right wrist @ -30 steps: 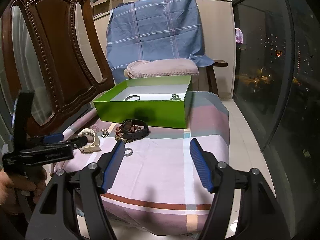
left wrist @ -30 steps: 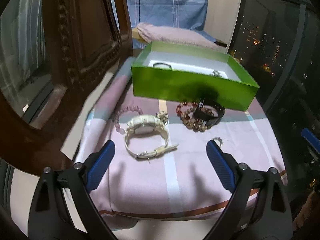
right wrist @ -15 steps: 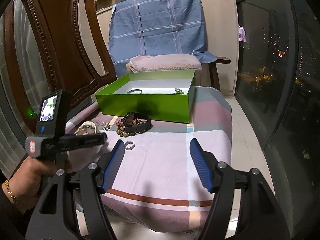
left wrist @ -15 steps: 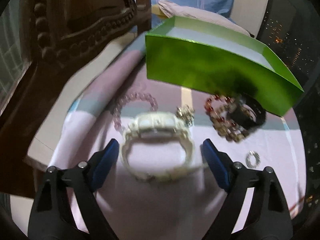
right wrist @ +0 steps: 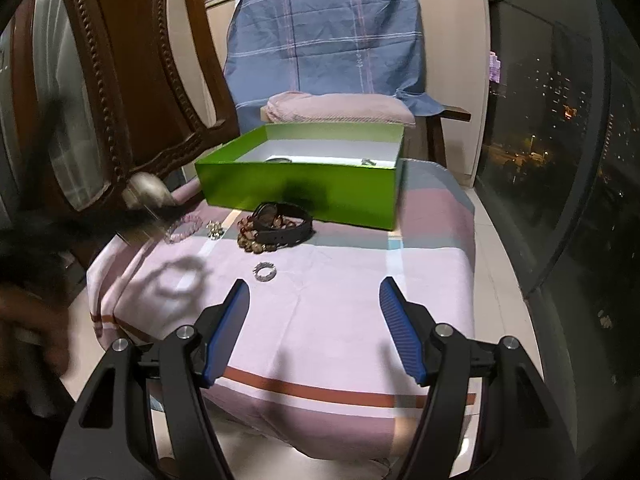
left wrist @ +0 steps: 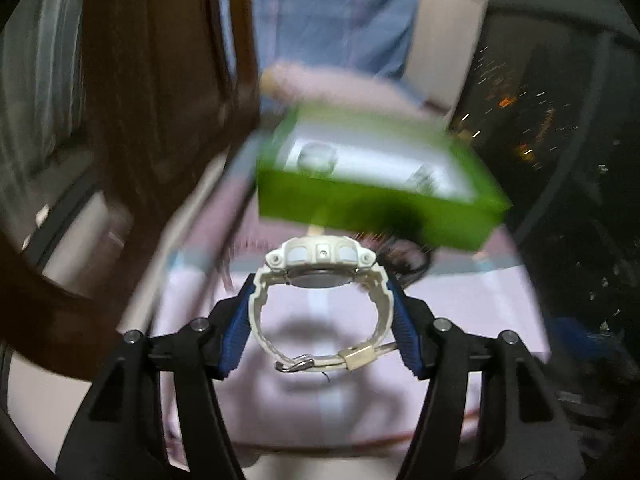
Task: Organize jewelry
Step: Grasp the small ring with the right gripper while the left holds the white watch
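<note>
Left wrist view: the left gripper [left wrist: 320, 316], jaws closing, now clamps the strap of the white watch [left wrist: 320, 280], which a second ago lay on the cloth-covered desk [right wrist: 340, 308] and now hangs clear of it, just short of the green box [left wrist: 372, 204]. Right wrist view: the right gripper [right wrist: 314, 328] stays apart and empty before the box [right wrist: 300, 188], where the black watch [right wrist: 286, 220], bead bracelets [right wrist: 252, 236] and ring [right wrist: 265, 271] still await boxing.

Glossy green cardboard box [right wrist: 296, 188], carved polished wooden chair [right wrist: 132, 80], soft checked cloth [right wrist: 320, 312], matt cream plastic watch [left wrist: 320, 300]
</note>
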### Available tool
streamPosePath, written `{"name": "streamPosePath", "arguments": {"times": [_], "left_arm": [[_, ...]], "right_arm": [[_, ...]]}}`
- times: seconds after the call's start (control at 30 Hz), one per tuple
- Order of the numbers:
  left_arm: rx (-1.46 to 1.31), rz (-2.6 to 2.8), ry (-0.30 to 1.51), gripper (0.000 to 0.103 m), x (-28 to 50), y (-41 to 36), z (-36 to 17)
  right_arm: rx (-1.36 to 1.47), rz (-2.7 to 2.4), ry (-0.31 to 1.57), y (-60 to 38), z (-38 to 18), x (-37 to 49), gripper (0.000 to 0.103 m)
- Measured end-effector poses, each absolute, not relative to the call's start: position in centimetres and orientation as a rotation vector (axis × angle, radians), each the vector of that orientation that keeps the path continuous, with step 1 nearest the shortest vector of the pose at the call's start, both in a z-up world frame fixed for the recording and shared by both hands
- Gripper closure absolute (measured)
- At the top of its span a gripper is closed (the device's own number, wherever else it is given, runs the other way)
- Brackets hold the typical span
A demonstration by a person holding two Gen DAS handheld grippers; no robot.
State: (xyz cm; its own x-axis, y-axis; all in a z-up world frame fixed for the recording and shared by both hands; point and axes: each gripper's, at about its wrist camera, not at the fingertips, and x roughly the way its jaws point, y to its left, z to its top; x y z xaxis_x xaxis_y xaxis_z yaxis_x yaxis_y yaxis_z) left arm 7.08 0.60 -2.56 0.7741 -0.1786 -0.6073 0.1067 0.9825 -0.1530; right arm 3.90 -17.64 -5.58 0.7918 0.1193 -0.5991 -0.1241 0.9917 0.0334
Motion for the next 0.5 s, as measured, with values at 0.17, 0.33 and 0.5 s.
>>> {"name": "streamPosePath", "arguments": {"times": [0.17, 0.33, 0.5], "left_arm": [[-0.067, -0.15, 0.482, 0.042, 3.5, 2.3, 1.7], [-0.074, -0.142, 0.478, 0.041, 3.3, 3.2, 2.1], [-0.074, -0.132, 0.499, 0.041, 3.8, 3.1, 1.8]], "right_arm": [[-0.035, 0.137, 0.711, -15.7, -7.2, 6.4, 0.037], [-0.077, 0.132, 0.793, -12.9, -9.5, 10.1, 0.037], [-0.1, 0.111, 0.806, -11.2, -10.9, 12.4, 0.05]]}}
